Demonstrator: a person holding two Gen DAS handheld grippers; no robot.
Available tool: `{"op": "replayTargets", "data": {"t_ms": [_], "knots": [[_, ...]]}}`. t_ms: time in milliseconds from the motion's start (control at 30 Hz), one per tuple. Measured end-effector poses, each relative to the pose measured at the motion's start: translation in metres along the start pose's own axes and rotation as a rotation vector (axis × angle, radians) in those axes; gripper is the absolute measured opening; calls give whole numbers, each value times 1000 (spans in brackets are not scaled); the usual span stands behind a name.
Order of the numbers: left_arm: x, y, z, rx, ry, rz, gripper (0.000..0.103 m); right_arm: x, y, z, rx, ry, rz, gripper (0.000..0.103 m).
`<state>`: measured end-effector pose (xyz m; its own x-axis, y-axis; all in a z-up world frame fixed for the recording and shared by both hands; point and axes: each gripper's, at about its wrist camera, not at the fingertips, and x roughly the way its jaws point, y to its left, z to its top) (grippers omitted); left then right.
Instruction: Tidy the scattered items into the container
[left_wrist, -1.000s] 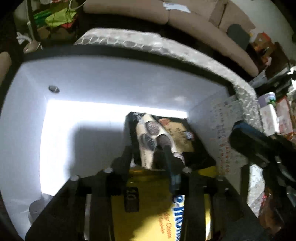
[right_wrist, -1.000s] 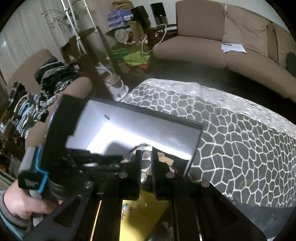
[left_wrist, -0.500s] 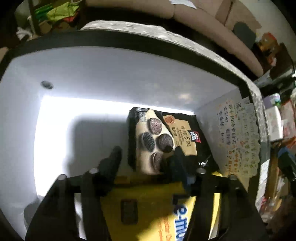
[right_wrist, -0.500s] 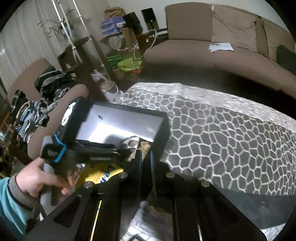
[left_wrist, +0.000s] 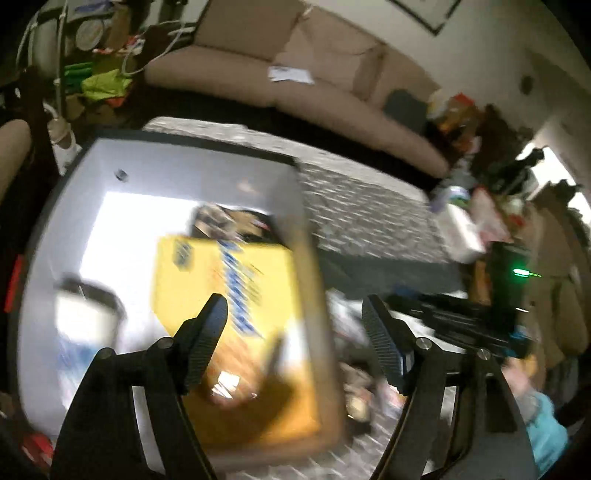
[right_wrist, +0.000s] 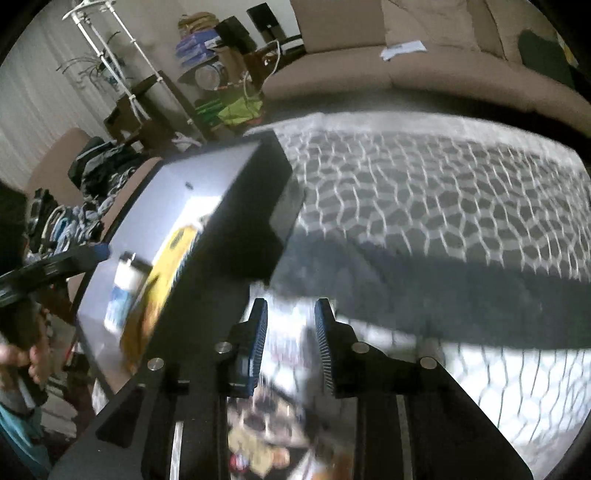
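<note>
Patterned cloth (right_wrist: 443, 192) covers the desk, and the container (left_wrist: 207, 162), a dark-rimmed box with a pale inside, stands at its left end. Already in the box lie a yellow packet (left_wrist: 229, 295), a dark cookie packet (left_wrist: 229, 221) at the far side, and a small white bottle (right_wrist: 123, 291) to the left. The left gripper (left_wrist: 293, 321) hangs over the box's right wall with its jaws spread wide and nothing between them. The right gripper (right_wrist: 290, 336) is low over a blurred heap of loose snack packets (right_wrist: 266, 435) on the near part of the desk, jaws partly apart; I cannot tell whether they have hold of anything.

To do the pick well, I would square the right jaws over one packet's edge, pinch only that one, and lift clear of the rim before crossing.

The right view alone shows the box's dark outer wall and the bottle clearly. The left view alone shows the cookie packet, the whole floor of the box, and the right gripper's body out at the right.
</note>
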<state>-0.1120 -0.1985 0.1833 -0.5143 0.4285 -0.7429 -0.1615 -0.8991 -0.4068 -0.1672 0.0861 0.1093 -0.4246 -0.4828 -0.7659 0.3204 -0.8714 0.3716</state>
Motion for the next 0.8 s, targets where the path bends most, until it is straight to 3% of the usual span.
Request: {"op": "replayTargets", "data": {"t_ms": [100, 233, 433, 633, 800], "knots": [[-22, -37, -50, 38, -13, -21, 73, -11, 0, -25, 10, 17, 19, 34], [-27, -60, -104, 21, -25, 10, 73, -24, -1, -62, 40, 23, 63, 35], [5, -60, -164, -55, 35, 24, 73, -31, 5, -124, 113, 44, 144, 35], [39, -32, -178, -145, 22, 42, 80, -20, 1, -165, 237, 61, 191, 35], [54, -28, -184, -131, 28, 48, 83, -5, -11, -176, 317, 38, 196, 43]]}}
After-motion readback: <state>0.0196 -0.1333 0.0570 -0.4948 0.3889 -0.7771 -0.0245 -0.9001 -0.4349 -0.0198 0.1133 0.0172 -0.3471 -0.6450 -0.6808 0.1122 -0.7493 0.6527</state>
